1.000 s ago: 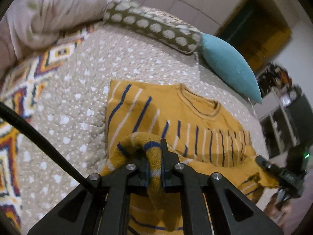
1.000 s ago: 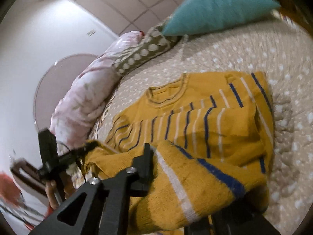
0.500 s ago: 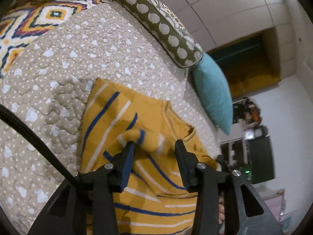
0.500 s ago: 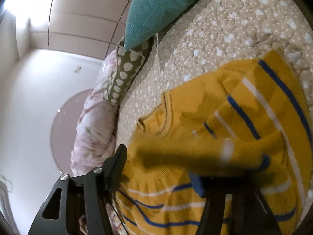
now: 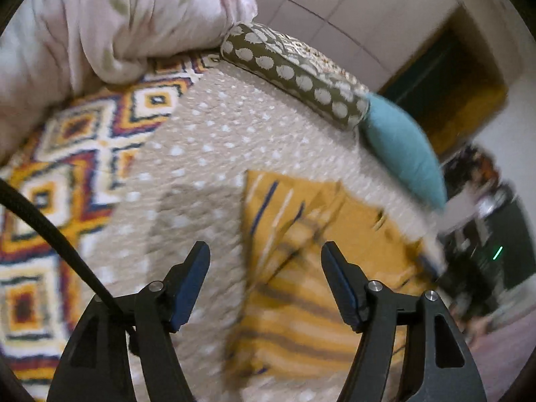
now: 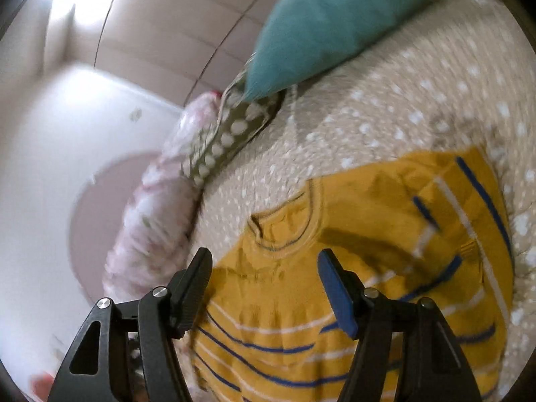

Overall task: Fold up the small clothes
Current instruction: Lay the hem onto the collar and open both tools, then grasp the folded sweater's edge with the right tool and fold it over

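Sweater (image 6: 368, 268) in striped mustard lies on the bed (image 5: 207, 154); left hand-held gripper (image 5: 264, 274) and right hand-held gripper (image 6: 264, 278) hover released, empty.

The right gripper (image 6: 264, 261) hangs above the bed with its jaws spread wide and nothing between them. Below it a yellow sweater (image 6: 385, 268) with blue and white stripes lies on the dotted beige quilt (image 6: 385, 110), its round collar (image 6: 284, 231) just past the fingertips and one sleeve (image 6: 418, 244) folded across the chest. At the far edge of the quilt a teal cushion (image 6: 335, 23) leans over a green spotted bolster (image 6: 231, 134), touching it. Beyond the bolster, along the same edge, lies a pink floral pillow (image 6: 150, 217). The view is motion-blurred, so finer detail of the knit cannot be told.
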Available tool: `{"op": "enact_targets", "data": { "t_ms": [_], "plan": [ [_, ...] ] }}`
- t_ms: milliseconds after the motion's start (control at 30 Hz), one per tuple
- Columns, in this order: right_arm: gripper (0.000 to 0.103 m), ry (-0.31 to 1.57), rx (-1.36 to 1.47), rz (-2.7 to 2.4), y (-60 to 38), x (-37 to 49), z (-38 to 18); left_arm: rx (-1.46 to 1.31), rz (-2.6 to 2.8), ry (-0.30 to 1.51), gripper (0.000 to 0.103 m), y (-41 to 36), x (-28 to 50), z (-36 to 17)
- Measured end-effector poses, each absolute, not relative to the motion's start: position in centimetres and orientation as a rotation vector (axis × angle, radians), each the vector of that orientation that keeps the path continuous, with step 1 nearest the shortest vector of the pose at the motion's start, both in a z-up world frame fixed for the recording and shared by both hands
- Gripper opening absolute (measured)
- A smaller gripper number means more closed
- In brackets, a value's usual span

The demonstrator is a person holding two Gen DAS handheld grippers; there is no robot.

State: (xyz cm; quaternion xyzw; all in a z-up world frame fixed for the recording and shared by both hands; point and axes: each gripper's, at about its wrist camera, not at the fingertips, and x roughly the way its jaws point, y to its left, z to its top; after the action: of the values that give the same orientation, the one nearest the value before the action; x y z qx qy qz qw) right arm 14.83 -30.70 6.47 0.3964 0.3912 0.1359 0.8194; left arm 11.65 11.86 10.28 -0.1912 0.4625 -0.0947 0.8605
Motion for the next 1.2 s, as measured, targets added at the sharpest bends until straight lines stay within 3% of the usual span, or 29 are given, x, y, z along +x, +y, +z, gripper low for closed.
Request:
{"op": "enact_targets", "data": {
  "t_ms": [200,233,267,333,367,567,600,667,733,1000,1200],
  "plan": [
    [0.070,0.914,0.555,0.365,-21.3,15.2,7.4,-0.256,-0.168,0.997,0.068,11.8,6.3,7.6],
    [0.067,0.933,0.499,0.381,-19.5,15.3,7.1,-0.233,-0.153,0.993,0.068,11.8,5.7,7.0],
    [0.054,0.959,0.408,0.397,-16.7,15.8,6.6,-0.213,-0.139,0.989,0.068,11.7,5.1,6.4],
    [0.040,0.995,0.289,0.405,-13.1,17.0,5.4,-0.169,-0.113,0.970,0.068,11.5,4.2,5.1],
    [0.040,1.011,0.234,0.405,-11.0,17.8,4.8,-0.150,-0.107,0.961,0.068,11.3,4.0,4.5],
    [0.042,1.048,0.040,0.407,-1.0,22.4,3.0,-0.092,-0.055,0.927,0.069,10.9,3.5,1.3],
    [0.046,1.045,-0.013,0.409,0.6,22.6,3.0,-0.079,-0.051,0.915,0.070,10.7,3.4,1.2],
    [0.066,1.043,-0.148,0.394,3.7,22.6,2.7,-0.050,-0.037,0.903,0.072,10.3,3.4,1.0],
    [0.066,1.034,-0.232,0.385,4.7,22.3,2.8,-0.031,-0.029,0.902,0.075,9.9,3.5,0.8],
    [0.064,0.943,0.075,0.411,-8.7,18.6,9.8,-0.019,-0.023,0.886,0.078,9.9,3.5,0.6],
    [0.064,1.044,0.163,0.133,-24.6,16.6,6.3,-0.015,-0.021,0.887,0.079,9.9,3.6,0.5]
  ]
}}
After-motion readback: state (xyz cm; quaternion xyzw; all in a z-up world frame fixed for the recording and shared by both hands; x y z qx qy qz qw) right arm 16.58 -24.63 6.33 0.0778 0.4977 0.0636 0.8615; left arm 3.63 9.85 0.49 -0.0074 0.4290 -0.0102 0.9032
